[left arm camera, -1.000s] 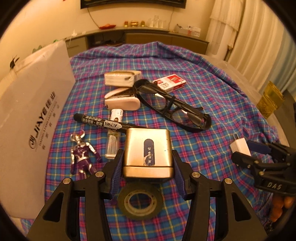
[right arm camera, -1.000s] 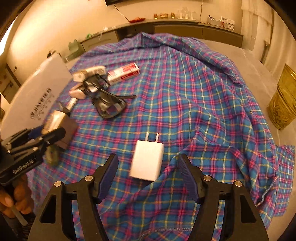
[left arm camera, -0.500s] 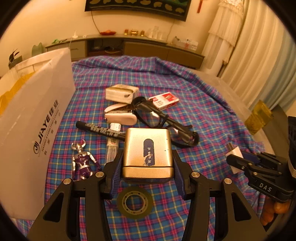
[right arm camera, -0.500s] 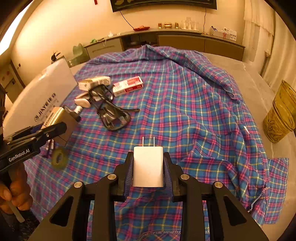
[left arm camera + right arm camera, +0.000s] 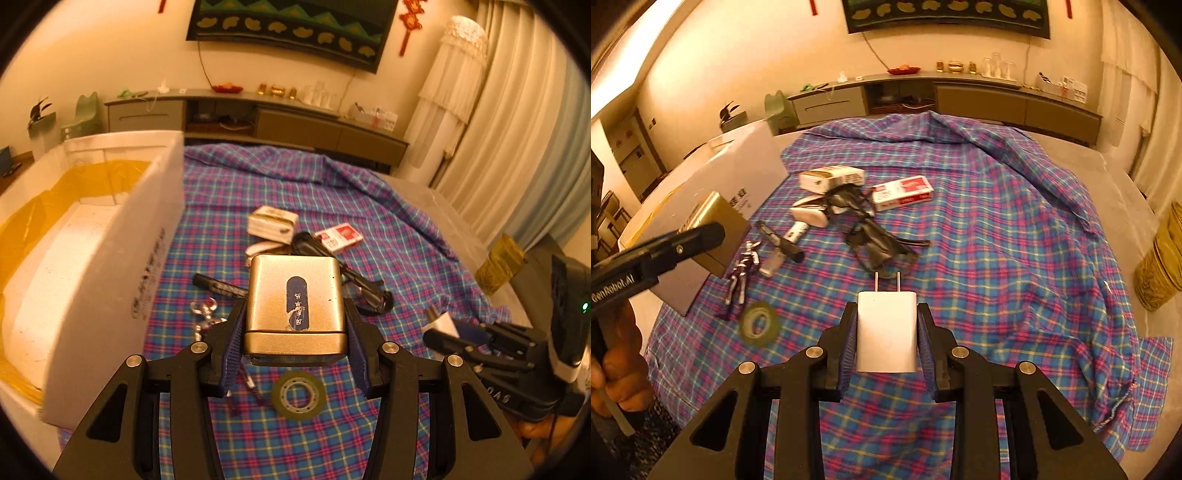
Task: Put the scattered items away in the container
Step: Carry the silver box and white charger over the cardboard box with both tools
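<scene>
Gripping gold box (image 5: 295, 306), beside container rim (image 5: 162, 162).

bed (image 5: 1123, 173) | plaid cloth (image 5: 997, 221) spread over it | white box (image 5: 110, 258) on cloth

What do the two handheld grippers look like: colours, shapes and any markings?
Both are black, angular frames with silver bolts at the joints and ribbed blue pads on the fingers. The left gripper carries white lettering "GenRobot.AI" on its side. The right gripper has white letters on its side and a green light on its body.
</scene>
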Motion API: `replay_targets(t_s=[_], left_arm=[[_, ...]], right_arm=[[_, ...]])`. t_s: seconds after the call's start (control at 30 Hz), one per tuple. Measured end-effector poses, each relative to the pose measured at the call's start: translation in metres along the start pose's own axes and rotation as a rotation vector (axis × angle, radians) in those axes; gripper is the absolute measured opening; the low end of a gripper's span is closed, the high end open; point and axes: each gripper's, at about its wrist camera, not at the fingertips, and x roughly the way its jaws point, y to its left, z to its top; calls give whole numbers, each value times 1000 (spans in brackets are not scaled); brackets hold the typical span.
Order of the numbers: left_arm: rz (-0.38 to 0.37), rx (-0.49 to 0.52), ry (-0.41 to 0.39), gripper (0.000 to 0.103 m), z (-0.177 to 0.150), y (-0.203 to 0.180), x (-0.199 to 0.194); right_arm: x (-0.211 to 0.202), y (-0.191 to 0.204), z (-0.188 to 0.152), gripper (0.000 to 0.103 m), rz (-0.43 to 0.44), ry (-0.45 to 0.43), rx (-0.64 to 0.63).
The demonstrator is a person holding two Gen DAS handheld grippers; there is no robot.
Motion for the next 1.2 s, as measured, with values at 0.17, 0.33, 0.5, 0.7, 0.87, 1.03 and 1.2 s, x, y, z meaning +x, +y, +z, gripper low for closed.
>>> replay_targets(t_s=[0.17, 0.33, 0.5, 0.7, 0.87, 1.03, 1.2], left_arm=[[-8, -23, -31, 51, 4, 14, -18], [-18, -51, -63, 51, 10, 27, -36], [-33, -79, -95, 51, 13, 37, -54], [-60, -125, -123, 51, 17, 52, -75], [-112, -189, -120, 51, 18, 70, -87], [-123, -235, -125, 51, 18, 88, -97], [-112, -270, -137, 51, 20, 108, -103]], right_arm=[[-2, 23, 6, 32, 12, -14, -28], [-6, 48, 11, 32, 38, -27, -45], [-9, 74, 15, 32, 70, -27, -57], [-12, 99, 14, 32, 96, -21, -65], [-17, 121, 15, 32, 131, -17, -73], [-25, 146, 22, 32, 159, -30, -103], [-32, 168, 31, 32, 193, -40, -116]])
